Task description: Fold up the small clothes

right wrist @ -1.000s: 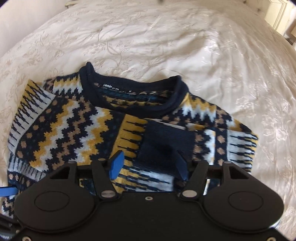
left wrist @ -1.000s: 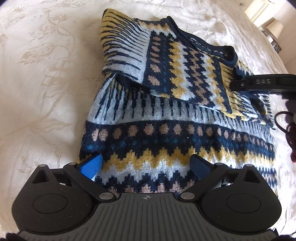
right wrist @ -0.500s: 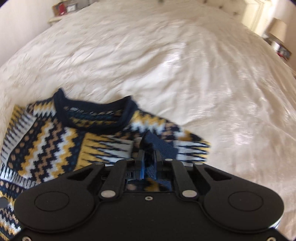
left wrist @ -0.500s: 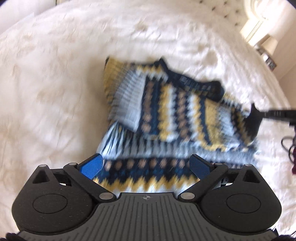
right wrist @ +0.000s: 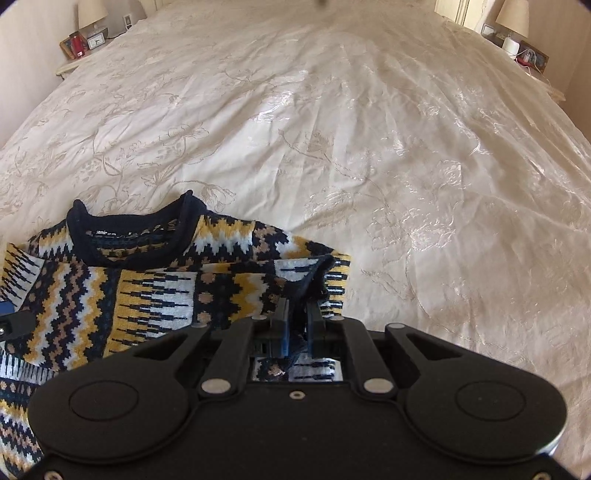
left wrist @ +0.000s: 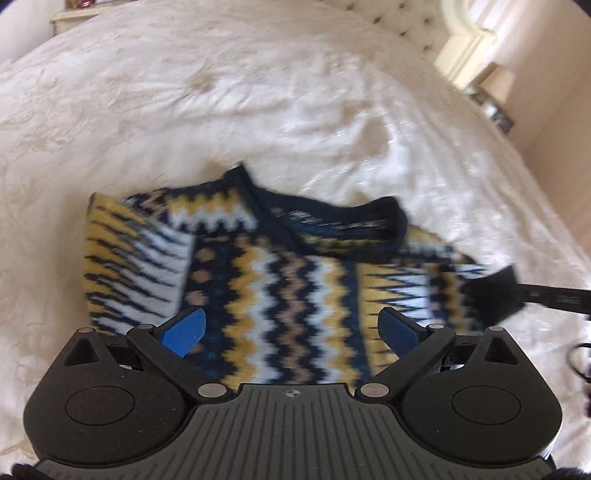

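A knitted sweater [left wrist: 280,280] with navy, yellow, white and tan zigzag bands lies partly folded on the bed. Its navy collar [right wrist: 129,236] faces away from me. My left gripper [left wrist: 291,328] is open and empty, hovering just above the sweater's near part. My right gripper [right wrist: 297,317] is shut on the sweater's navy sleeve cuff [right wrist: 314,277] at the garment's right side and holds it slightly raised. The right gripper also shows in the left wrist view [left wrist: 517,295], at the far right, pinching the cuff [left wrist: 495,291].
A cream embroidered bedspread [right wrist: 369,147] covers the wide bed all around the sweater. Bedside tables with lamps stand at the far left [right wrist: 85,40] and far right [right wrist: 517,33]. A dark cable [left wrist: 576,358] hangs at the right edge.
My right gripper closed on the sleeve cuff and lifted it, pulling back to the right. My left gripper rose and drew back from the sweater, staying open.
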`<state>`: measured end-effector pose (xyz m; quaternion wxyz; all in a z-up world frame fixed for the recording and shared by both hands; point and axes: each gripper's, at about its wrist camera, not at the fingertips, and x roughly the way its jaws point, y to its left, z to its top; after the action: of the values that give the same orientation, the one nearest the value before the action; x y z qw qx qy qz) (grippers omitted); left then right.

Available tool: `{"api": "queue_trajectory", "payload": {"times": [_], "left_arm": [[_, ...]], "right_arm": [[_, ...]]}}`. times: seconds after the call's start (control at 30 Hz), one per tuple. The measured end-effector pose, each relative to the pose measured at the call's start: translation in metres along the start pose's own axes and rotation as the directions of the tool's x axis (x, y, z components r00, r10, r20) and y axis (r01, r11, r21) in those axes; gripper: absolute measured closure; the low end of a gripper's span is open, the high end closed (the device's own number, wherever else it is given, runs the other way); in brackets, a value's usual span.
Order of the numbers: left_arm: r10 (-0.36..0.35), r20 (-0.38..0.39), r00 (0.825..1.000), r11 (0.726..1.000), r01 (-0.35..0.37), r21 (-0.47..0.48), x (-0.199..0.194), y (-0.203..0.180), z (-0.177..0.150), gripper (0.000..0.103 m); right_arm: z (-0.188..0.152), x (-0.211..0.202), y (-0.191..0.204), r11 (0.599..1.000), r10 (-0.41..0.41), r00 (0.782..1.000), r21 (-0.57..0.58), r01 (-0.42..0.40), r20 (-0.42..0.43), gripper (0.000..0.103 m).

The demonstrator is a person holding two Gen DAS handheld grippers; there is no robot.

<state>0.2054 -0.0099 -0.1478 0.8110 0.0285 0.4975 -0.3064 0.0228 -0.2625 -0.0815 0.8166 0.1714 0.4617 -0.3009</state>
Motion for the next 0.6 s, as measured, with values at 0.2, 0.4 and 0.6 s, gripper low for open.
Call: {"api": "queue_trajectory", "payload": {"times": [0.2,0.4,0.6], "left_arm": [[0.22,-0.074,0.973,0.974,-0.223,-0.036,0.011,0.077,-0.003,0.041],[0.253,-0.077,0.964,0.961,-0.26,-0.091,-0.004,0.115,-0.003,0.03],[0.24,-0.051,0.969,0.957,-0.245,-0.155,-0.027,0.114,-0.008,0.025]], "right_arm": [[0.003,-0.011,0.007,0.998,0.061,0.998,-0.022,-0.061,0.013,0.088],[0.006,-0.011,0.004,0.992,0.123,0.992,0.006,-0.124,0.036,0.088],[0.002,0.017,-0.023,0.994,0.052,0.998,0.097,-0.048,-0.033,0.077]]}}
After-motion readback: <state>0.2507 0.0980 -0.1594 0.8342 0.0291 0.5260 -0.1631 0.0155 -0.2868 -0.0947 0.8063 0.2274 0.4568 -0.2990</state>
